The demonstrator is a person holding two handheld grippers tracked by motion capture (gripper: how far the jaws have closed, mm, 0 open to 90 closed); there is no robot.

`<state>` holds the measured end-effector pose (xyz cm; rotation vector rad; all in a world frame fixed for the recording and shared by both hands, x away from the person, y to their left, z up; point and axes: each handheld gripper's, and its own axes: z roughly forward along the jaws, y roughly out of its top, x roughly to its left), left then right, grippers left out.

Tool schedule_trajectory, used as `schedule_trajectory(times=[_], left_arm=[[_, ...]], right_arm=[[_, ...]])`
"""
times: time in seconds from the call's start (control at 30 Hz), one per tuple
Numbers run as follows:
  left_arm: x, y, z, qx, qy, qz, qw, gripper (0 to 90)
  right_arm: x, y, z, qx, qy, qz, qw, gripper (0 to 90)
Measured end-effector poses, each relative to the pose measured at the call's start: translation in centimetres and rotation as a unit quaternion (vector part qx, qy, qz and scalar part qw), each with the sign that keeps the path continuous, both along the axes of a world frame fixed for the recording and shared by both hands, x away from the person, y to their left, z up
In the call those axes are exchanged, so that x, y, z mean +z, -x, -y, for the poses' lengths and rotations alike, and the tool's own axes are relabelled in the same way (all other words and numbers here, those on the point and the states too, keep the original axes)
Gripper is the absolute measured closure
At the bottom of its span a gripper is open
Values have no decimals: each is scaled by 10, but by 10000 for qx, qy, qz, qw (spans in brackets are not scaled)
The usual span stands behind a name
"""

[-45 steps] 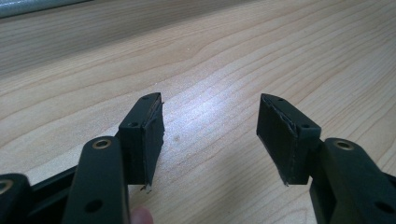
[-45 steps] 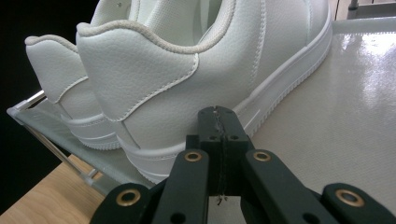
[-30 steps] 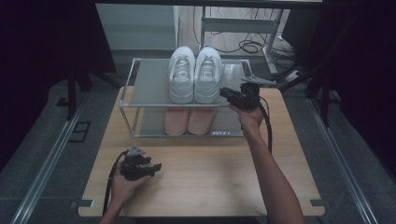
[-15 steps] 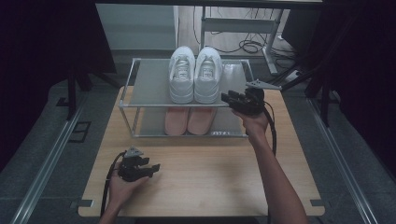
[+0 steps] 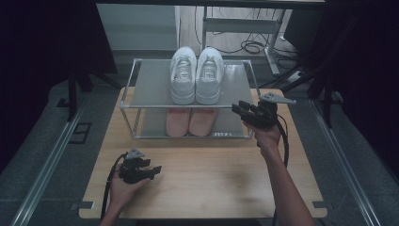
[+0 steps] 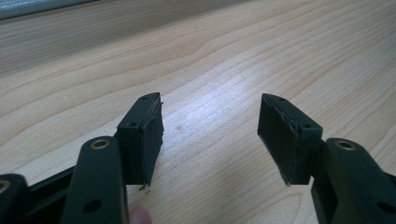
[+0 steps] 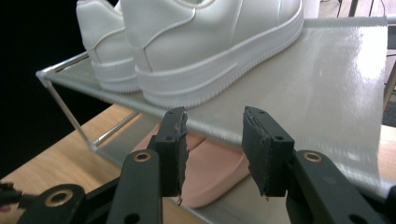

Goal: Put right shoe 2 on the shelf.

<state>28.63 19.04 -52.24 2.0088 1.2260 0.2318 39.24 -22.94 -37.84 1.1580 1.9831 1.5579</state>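
The right tool (image 5: 241, 109) has drawn back from the white shoes (image 5: 196, 75) toward the near right corner of the shoe rack (image 5: 155, 84) and sunk a little, and its jaws have just been opening with nothing between them. They now stand partly apart and empty, pointing at the rack's front edge. Just beyond its tips and above them, the white shoes sit side by side on the top shelf, long axes running away from the person, toes at the far end, heels toward the tool. Below the tips, the pink shoes (image 7: 219, 172) lie on the lower shelf the same way. The left tool (image 5: 153, 170) rests over the wooden surface (image 5: 211, 188), unmoved, jaws wide apart and empty.
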Motion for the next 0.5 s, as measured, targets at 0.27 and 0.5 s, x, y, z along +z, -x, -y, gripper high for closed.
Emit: schedule_trajectory(times=[0.27, 0.5], left_arm=[[-1, 0, 1, 23, -7, -24, 10000, 405], [-1, 0, 1, 22, -34, -9, 10000, 405]], right_arm=[[-15, 26, 11, 98, 37, 174, 9998, 597], [-38, 50, 21, 213, 77, 141, 9996, 596]])
